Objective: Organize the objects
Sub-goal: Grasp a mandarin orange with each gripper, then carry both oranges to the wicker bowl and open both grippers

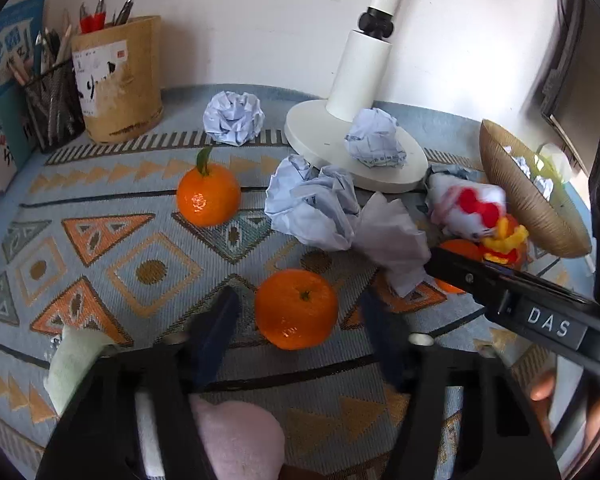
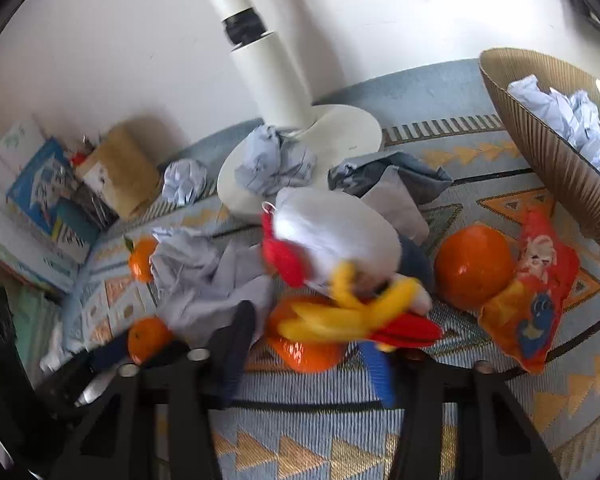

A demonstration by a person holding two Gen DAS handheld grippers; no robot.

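My left gripper (image 1: 296, 316) is open with its fingers on either side of an orange (image 1: 296, 309) lying on the patterned mat. A second orange with a leaf (image 1: 208, 194) sits farther back. Crumpled paper balls (image 1: 234, 117) (image 1: 312, 210) lie around the lamp base. My right gripper (image 2: 308, 340) is open around a white plush toy (image 2: 332, 236) with red and yellow parts, which is in midair and blurred. Below it lie an orange (image 2: 308, 352), another orange (image 2: 474, 266) and a red snack packet (image 2: 536, 300). The woven basket (image 2: 560, 168) holds crumpled paper.
A white lamp base (image 1: 320, 132) stands at the back centre. A bamboo pen holder (image 1: 118, 80), a mesh pencil cup (image 1: 54, 108) and books (image 1: 4, 80) stand at the back left. A pink plush (image 1: 236, 440) lies under my left gripper.
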